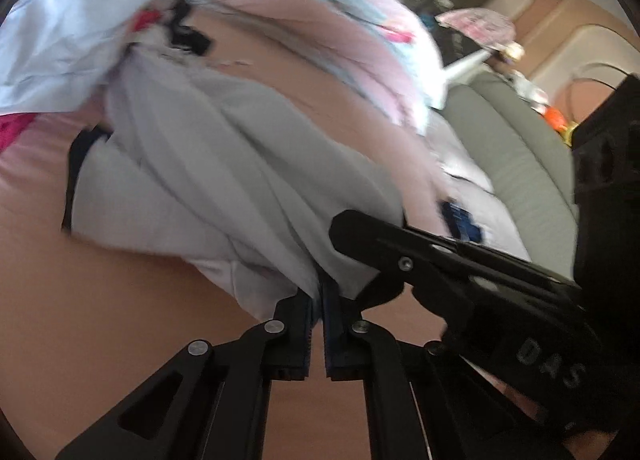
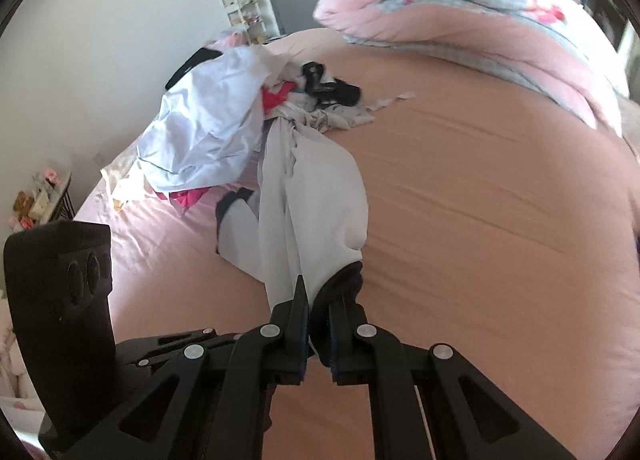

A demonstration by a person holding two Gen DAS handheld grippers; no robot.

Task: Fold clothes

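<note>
A pale grey garment (image 1: 224,180) with dark trim lies stretched over the pink bed sheet (image 1: 100,320). My left gripper (image 1: 318,300) is shut on its near edge, with cloth bunched between the pads. The right tool's black body (image 1: 500,300) reaches in from the right beside that same edge. In the right wrist view the garment (image 2: 312,188) runs from the clothes pile toward me. My right gripper (image 2: 316,308) is shut on its dark-trimmed end. The left tool's black housing (image 2: 60,300) stands at the left.
A pile of mixed clothes (image 2: 208,120), white, pink and black, sits at the far left of the bed. A rolled pink quilt (image 2: 460,0) lies along the far side. Bare sheet (image 2: 500,220) spreads to the right. A grey cushioned seat (image 1: 512,148) stands beyond the bed.
</note>
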